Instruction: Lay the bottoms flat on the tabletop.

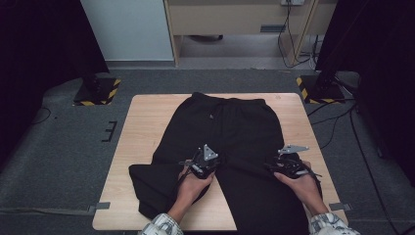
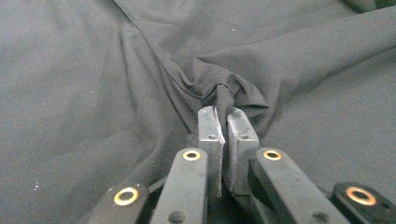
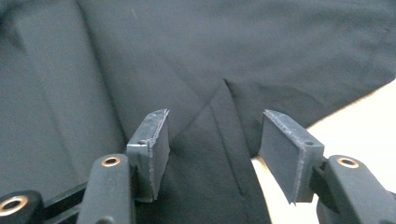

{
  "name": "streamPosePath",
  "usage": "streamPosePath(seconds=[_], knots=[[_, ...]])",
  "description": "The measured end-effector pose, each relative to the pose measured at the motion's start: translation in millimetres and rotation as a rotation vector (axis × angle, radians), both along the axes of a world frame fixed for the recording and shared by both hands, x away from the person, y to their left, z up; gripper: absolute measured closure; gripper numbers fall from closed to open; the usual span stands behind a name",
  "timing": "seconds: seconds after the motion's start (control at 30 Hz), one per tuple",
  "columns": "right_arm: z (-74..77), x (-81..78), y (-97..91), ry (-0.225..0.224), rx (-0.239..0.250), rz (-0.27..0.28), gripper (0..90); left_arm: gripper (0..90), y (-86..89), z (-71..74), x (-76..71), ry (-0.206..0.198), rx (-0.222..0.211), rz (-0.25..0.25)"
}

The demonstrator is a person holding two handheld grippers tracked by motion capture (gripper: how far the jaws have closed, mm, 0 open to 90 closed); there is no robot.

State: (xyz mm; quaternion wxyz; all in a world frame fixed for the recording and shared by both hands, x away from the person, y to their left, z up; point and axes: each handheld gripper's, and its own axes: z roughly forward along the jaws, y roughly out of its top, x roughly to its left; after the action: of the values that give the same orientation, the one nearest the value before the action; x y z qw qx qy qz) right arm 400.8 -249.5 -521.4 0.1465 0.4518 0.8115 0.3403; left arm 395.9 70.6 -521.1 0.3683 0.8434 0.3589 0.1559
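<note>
Black trousers (image 1: 230, 127) lie flat on the wooden table (image 1: 144, 132), waistband at the far side, legs toward me. The left leg is folded over near the table's left front. My left gripper (image 1: 199, 164) rests on the inner side of that left leg. In the left gripper view it (image 2: 221, 113) is shut on a small bunched pinch of the black fabric (image 2: 226, 91). My right gripper (image 1: 286, 165) sits at the outer edge of the right leg. Its jaws (image 3: 212, 123) stand open over the cloth (image 3: 187, 56), nothing pressed between them, with a fold seam running under the gap.
Bare wood (image 3: 364, 112) shows just right of the trouser edge in the right gripper view. Beyond the table lie grey carpet, two yellow-and-black striped stand bases (image 1: 98, 90) (image 1: 320, 88) and loose cables (image 1: 342, 117) at the right.
</note>
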Motion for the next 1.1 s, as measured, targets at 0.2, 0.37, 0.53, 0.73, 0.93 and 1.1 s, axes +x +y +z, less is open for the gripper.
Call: streamPosePath(seconds=[0.2,0.37,0.53,0.73,0.93,1.1], knots=[[6.3,-10.4,-17.3,-0.037,0.026,-0.018,43.3,85.2,-1.2,-2.4,0.2,0.000,0.011,-0.002],[10.0,-14.3,-37.3,-0.050,0.051,-0.063,51.3,85.3,-2.4,-4.6,0.7,0.001,0.011,-0.002],[-1.0,-14.6,-30.0,-0.003,0.048,-0.028,46.5,85.3,-3.3,-5.4,0.8,0.003,0.007,-0.001],[-3.2,-19.1,-17.9,-0.005,-0.008,0.004,84.2,85.1,-2.3,-5.4,0.1,0.009,-0.007,0.002],[1.9,-32.6,-38.0,0.029,-0.016,-0.059,89.5,80.7,-6.3,-2.4,-7.0,0.009,-0.003,-0.029],[6.7,-52.9,-65.1,0.033,-0.018,-0.129,88.7,61.7,-9.5,-2.0,-10.8,0.049,-0.008,-0.042]])
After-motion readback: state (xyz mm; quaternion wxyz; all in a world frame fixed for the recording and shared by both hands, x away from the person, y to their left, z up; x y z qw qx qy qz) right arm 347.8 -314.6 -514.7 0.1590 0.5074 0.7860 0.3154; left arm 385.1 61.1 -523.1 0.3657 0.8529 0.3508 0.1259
